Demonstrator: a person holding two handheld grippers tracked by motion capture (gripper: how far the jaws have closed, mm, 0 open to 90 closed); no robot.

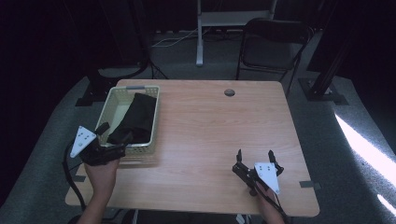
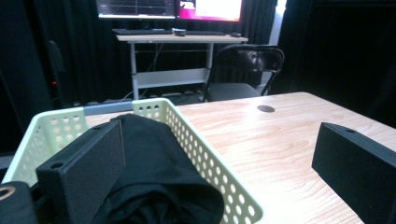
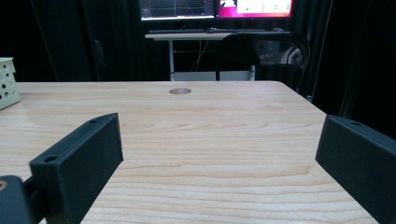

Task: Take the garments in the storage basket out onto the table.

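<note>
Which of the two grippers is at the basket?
The left gripper, open, with one of its fingers over the black cloth in the basket. The right gripper sits open over bare table.

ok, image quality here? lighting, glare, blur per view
High view: dim overall, room nearly black, one blown-out light patch on the floor at right. Left gripper view: black cloth in the basket shows little detail; monitors overexposed. Right gripper view: table evenly lit, near fingers soft.

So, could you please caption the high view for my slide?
Open left gripper at basket holding black cloth; right gripper idle.
</note>
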